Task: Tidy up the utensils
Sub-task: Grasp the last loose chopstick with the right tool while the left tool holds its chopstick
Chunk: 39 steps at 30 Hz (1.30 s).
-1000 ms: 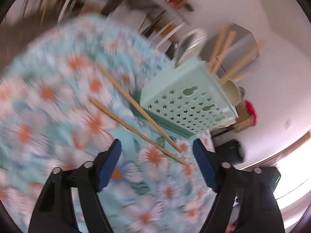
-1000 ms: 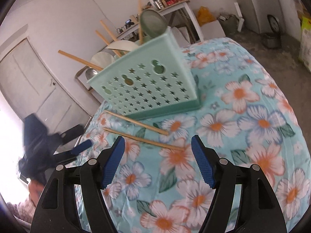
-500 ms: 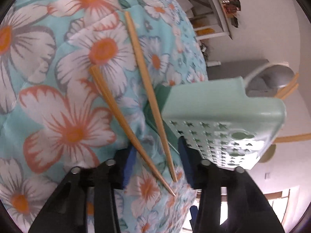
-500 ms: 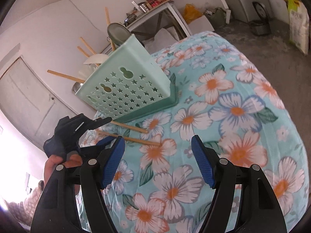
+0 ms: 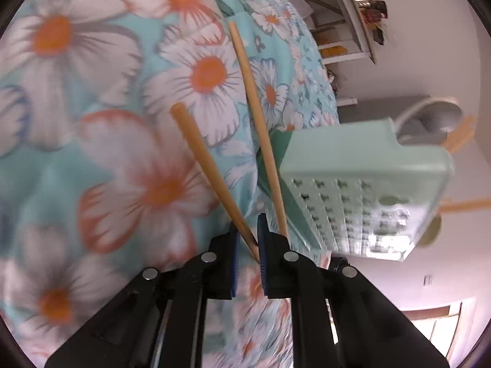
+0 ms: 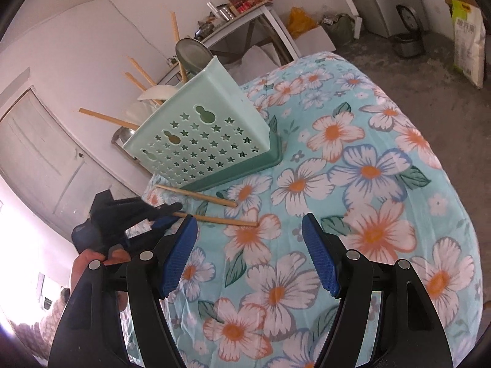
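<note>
Two wooden chopsticks lie on the floral tablecloth [image 6: 362,184] in front of a mint green utensil holder [image 6: 202,135] that holds several chopsticks and spoons. My left gripper [image 5: 247,239] is shut on the thin end of the nearer chopstick [image 5: 208,165]; it also shows in the right wrist view [image 6: 165,214], gripping that chopstick [image 6: 221,220]. The second chopstick [image 5: 260,135] lies beside it, close to the holder's base [image 6: 196,194]. My right gripper [image 6: 250,257] is open and empty above the cloth, a little in front of the chopsticks.
The table edge drops off behind the holder [image 5: 368,196] and at the left. A shelf with jars [image 6: 242,3], a door [image 6: 40,159] and floor clutter stand beyond the table.
My left gripper has moved in along the nearer chopstick and closed on its thin end. My right gripper has stayed open and shifted slightly.
</note>
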Motion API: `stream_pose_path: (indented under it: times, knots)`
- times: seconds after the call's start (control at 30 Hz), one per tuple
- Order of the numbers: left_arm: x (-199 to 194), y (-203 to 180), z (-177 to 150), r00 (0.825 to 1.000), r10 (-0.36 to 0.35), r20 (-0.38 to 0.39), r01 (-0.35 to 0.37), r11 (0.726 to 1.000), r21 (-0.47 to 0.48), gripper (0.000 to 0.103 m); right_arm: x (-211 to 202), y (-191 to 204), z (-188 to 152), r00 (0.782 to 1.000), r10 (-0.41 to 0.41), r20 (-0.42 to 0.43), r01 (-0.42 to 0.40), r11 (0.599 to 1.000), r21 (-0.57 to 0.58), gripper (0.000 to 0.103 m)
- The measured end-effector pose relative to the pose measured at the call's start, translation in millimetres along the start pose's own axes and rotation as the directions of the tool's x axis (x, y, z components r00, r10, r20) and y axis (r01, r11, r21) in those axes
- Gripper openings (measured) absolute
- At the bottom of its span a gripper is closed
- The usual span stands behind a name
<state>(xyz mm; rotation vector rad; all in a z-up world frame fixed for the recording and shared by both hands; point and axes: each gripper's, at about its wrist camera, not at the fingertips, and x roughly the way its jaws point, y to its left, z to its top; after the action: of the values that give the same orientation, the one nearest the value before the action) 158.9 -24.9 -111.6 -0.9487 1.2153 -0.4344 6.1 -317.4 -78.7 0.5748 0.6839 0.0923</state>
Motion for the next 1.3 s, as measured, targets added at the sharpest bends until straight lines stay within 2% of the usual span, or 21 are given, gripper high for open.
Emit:
stream_pose_path:
  times: [0.07, 0.17, 0.37, 0.47, 0.63, 0.7, 0.87, 1.0, 1.17, 1.23, 1.27, 1.3]
  knots:
    - [-12, 5, -3, 1.000, -0.007, 0.002, 0.007, 1.000, 0.023, 0.011, 2, 5, 0, 1.000, -0.007, -0.013, 0.007, 1.000, -0.016, 0.068]
    - [-37, 18, -6, 0.999, 0.019, 0.034, -0.021, 0.998, 0.059, 0.011, 6, 17, 4, 1.000, -0.004, -0.018, 0.003, 0.998, -0.056, 0.068]
    - [-81, 62, -7, 0.996, -0.021, 0.085, 0.019, 0.999, 0.025, 0.012, 24, 52, 12, 0.999, 0.008, -0.037, -0.015, 0.980, -0.197, 0.068]
    - [-91, 75, -10, 0.994, -0.047, 0.101, 0.048, 0.999, -0.015, 0.012, 41, 71, 21, 0.998, 0.006, -0.057, -0.023, 0.956, -0.293, 0.068]
    - [-96, 74, -18, 0.991, -0.036, 0.130, 0.032, 0.999, 0.029, 0.012, 80, 94, 30, 0.994, -0.036, -0.106, -0.012, 0.906, -0.423, 0.068]
    - [-98, 71, -18, 0.990, -0.037, 0.137, 0.033, 0.999, 0.037, 0.013, 100, 102, 30, 0.989, -0.080, -0.123, 0.012, 0.882, -0.472, 0.067]
    - [-90, 68, -16, 0.989, -0.030, 0.142, 0.022, 0.998, 0.059, 0.014, 133, 112, 28, 0.979, -0.123, -0.160, 0.019, 0.846, -0.532, 0.064]
    - [-88, 68, -15, 0.989, -0.038, 0.143, 0.029, 0.997, 0.067, 0.014, 161, 120, 19, 0.962, -0.202, -0.186, 0.052, 0.798, -0.601, 0.058]
    - [-88, 69, -13, 0.990, -0.043, 0.133, 0.034, 0.997, 0.075, 0.014, 176, 124, 11, 0.953, -0.235, -0.190, 0.067, 0.778, -0.625, 0.051]
    - [-88, 69, -13, 0.990, -0.042, 0.135, 0.031, 0.996, 0.081, 0.014, 179, 123, 8, 0.949, -0.246, -0.199, 0.069, 0.775, -0.628, 0.034]
    - [-89, 69, -13, 0.990, -0.041, 0.135, 0.030, 0.996, 0.084, 0.014, 179, 123, 7, 0.948, -0.246, -0.200, 0.069, 0.777, -0.625, 0.032]
    - [-89, 69, -14, 0.990, -0.041, 0.136, 0.030, 0.996, 0.085, 0.014, 178, 123, 6, 0.949, -0.247, -0.199, 0.071, 0.777, -0.625, 0.025]
